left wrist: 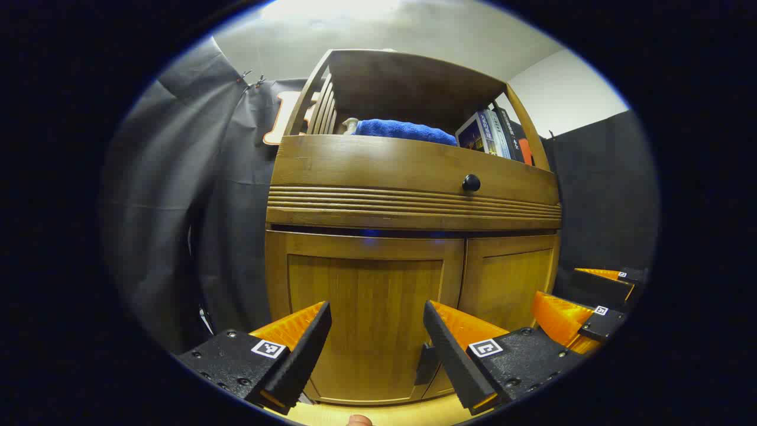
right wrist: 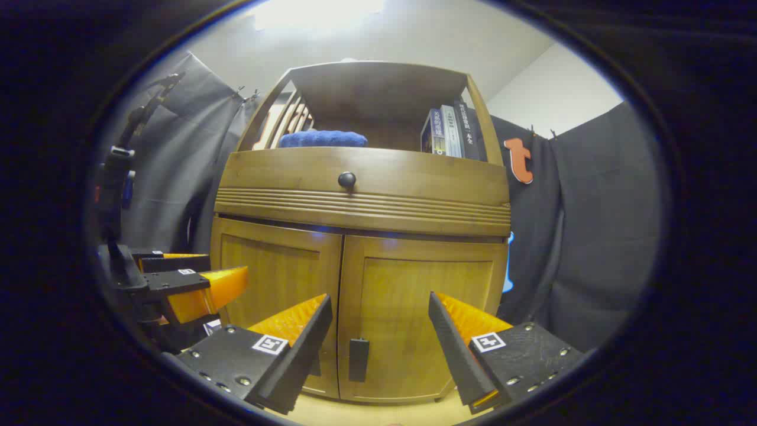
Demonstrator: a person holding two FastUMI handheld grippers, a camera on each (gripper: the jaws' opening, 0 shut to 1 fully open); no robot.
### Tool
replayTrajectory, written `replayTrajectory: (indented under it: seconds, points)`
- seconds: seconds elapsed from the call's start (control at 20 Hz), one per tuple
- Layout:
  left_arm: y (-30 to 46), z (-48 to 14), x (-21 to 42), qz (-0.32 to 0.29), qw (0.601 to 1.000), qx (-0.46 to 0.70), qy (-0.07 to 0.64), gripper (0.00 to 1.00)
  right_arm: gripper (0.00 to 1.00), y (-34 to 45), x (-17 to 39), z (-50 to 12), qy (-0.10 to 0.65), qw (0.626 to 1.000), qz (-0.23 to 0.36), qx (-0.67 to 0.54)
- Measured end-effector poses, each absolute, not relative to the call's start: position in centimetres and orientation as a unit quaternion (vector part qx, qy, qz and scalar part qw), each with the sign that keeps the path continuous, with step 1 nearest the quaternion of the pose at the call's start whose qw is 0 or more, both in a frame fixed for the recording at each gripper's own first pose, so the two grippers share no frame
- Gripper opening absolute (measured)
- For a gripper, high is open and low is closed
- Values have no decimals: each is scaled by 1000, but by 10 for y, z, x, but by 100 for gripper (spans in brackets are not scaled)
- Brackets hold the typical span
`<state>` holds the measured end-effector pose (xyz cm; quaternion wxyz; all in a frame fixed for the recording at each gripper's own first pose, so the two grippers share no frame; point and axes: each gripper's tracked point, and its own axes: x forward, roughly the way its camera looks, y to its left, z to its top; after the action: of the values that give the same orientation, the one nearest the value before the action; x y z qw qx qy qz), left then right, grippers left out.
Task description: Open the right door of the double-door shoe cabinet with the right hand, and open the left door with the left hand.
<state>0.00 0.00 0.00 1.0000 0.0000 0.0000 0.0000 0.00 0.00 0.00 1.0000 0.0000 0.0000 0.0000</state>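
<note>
While both doors stay closed, the shoe cabinet (right wrist: 361, 236) stands against the booth wall, its right door (right wrist: 423, 319) and left door (left wrist: 364, 313) flush. The right tongs (right wrist: 378, 337) and left tongs (left wrist: 375, 340) hover near, spread wide, gripping nothing. A blue towel (left wrist: 402, 130) and books (right wrist: 446, 131) fill the shelf above.

In the left gripper view, the left tool (left wrist: 377, 322) sits low in the frame, its two fingers (left wrist: 307, 343) spread wide apart and holding nothing. The right tool (left wrist: 582, 302) appears farther off at the lower right edge, level with it and likewise unclosed. A fingertip (left wrist: 359, 420) pokes in at the very bottom. In the right gripper view, the right tool (right wrist: 378, 322) has its fingers (right wrist: 455, 349) parted and empty, with the left tool (right wrist: 195, 278) at the left edge.
</note>
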Motion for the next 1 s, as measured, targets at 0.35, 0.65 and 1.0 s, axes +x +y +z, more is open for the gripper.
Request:
replayTrajectory:
  seconds: [0.35, 0.65, 1.0]
  points:
    - [12, 1, -4, 12, 1000, 4, 0, 94, 98, 2, 1, -12, 18, 1000, 0, 13]
    - [22, 2, -5, 24, 1000, 8, -3, 96, 97, 10, 9, -31, 38, 999, 6, 22]
    - [46, 0, -6, 45, 999, 22, -1, 94, 90, 27, 42, -79, 90, 996, 15, 19]
